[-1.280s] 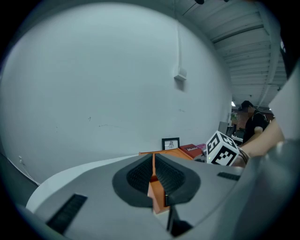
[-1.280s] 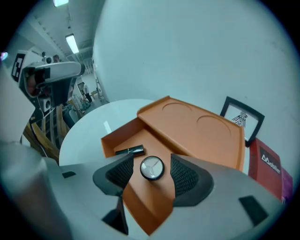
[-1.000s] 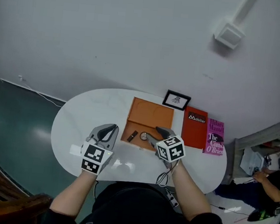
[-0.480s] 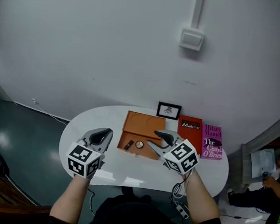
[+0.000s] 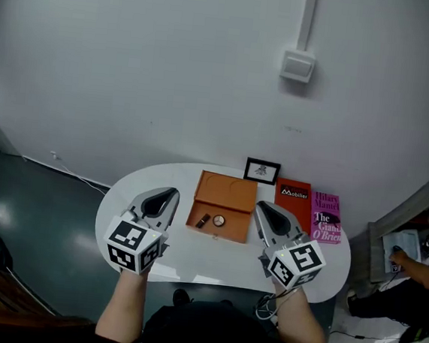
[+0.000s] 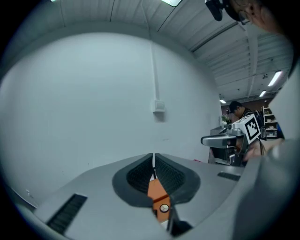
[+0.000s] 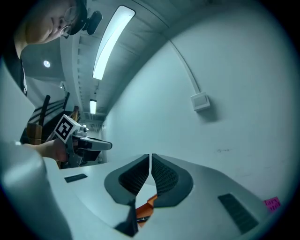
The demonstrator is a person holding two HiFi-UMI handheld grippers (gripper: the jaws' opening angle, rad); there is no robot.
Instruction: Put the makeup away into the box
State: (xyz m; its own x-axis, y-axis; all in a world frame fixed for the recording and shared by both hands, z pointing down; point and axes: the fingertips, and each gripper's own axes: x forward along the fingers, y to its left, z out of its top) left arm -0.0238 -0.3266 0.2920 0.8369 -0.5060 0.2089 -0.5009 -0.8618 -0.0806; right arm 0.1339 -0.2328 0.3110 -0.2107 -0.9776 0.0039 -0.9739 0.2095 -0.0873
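Observation:
An open orange box [image 5: 225, 194] lies on the white oval table [image 5: 121, 203]. A dark lipstick [image 5: 203, 220] and a round compact [image 5: 219, 221] rest in the box's near part. My left gripper [image 5: 169, 194] hovers left of the box, shut and empty. My right gripper [image 5: 265, 206] hovers right of the box; its jaws are closing, pads almost meeting, nothing between them. In the left gripper view the box [image 6: 156, 189] and compact [image 6: 163, 207] show below the closed left gripper [image 6: 153, 157]. In the right gripper view the box [image 7: 149, 202] shows under the right gripper [image 7: 150, 158].
A small framed picture [image 5: 262, 170] stands behind the box. A red book [image 5: 294, 205] and a pink book [image 5: 327, 215] lie right of it. A switch box [image 5: 298, 65] hangs on the wall. A person [image 5: 416, 273] sits at the far right.
My right gripper drew back from over the box to its right side and its jaws closed. Both grippers rose higher. The left gripper stayed shut.

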